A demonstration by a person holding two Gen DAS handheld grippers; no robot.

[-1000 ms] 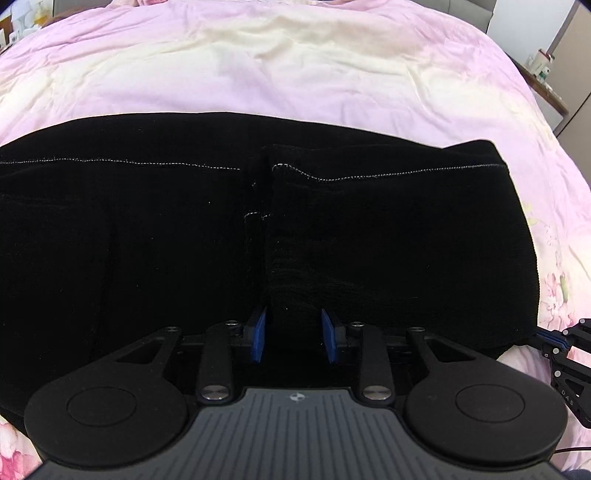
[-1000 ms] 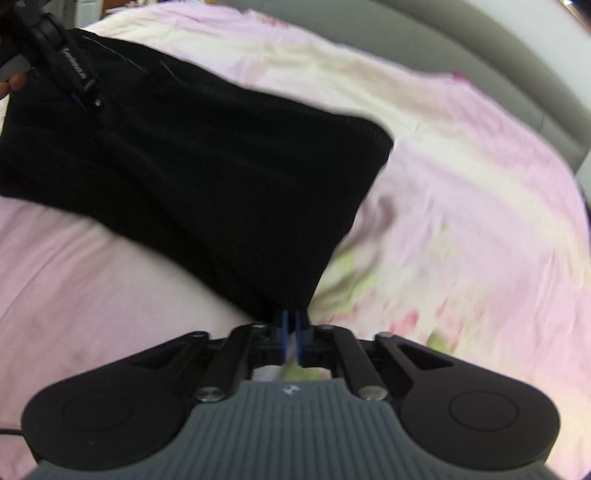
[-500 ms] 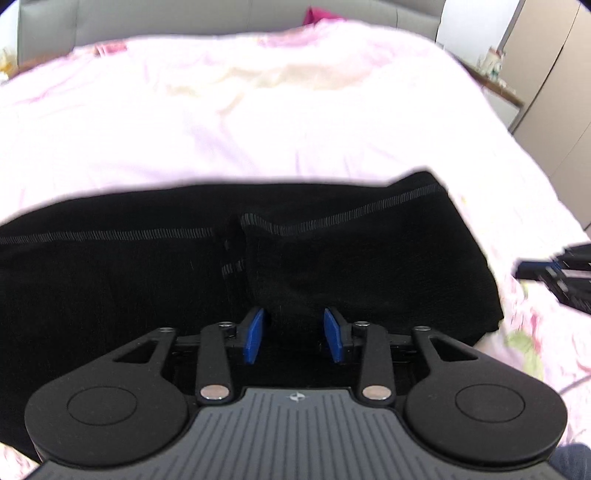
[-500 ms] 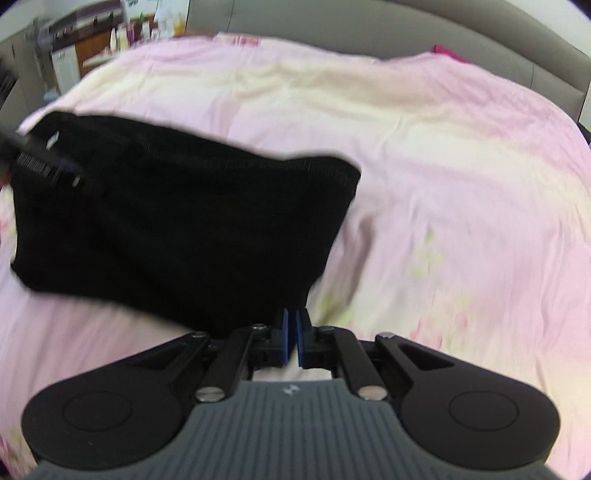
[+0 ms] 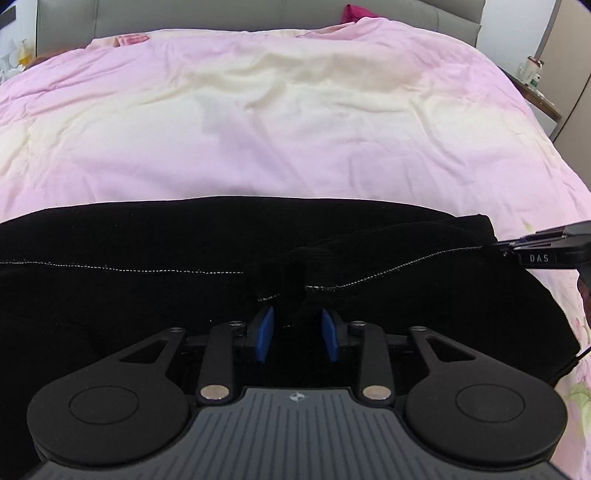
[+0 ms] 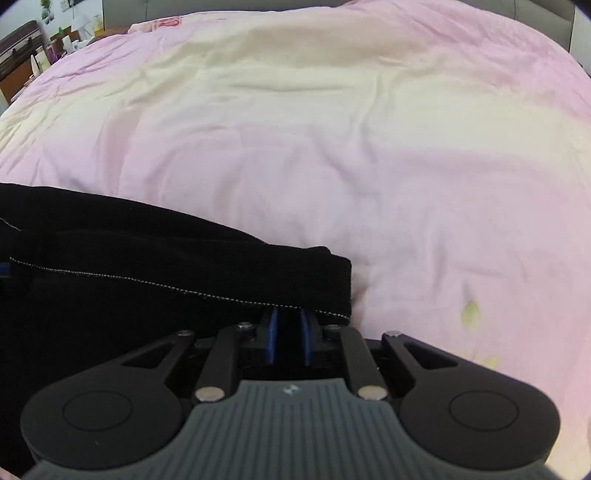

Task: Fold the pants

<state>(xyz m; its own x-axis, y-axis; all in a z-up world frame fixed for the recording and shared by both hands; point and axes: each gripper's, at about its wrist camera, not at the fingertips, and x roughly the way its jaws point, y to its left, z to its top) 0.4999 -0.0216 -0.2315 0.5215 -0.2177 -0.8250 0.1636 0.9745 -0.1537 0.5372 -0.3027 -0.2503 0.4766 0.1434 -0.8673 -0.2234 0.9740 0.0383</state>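
Note:
Black pants [image 5: 147, 302] lie folded across the near part of a pink and cream bed cover [image 5: 295, 129]. A white-stitched hem runs along them from left to right. My left gripper [image 5: 298, 332] is over the middle of the pants. A raised bunch of black cloth sits between its blue pads, which grip it. My right gripper [image 5: 517, 246] is at the right end of the hem, and the stitching runs taut to its tips. In the right wrist view the hem of the pants [image 6: 110, 295] drapes over the right gripper [image 6: 289, 332]. Its jaws are opening, with black cloth in the narrow gap.
A grey headboard [image 5: 221, 18] stands at the far end of the bed, with a magenta item [image 5: 354, 11] on top. A side table with bottles [image 5: 532, 74] is at the right. Wooden furniture with small items [image 6: 22, 55] stands at the far left. Part of a hand [image 5: 583, 295] shows by the right gripper.
The right gripper swung from the pants' near right corner up to the right end of the stitched hem. The hem now lies nearer, and cloth has bunched up at the left jaws.

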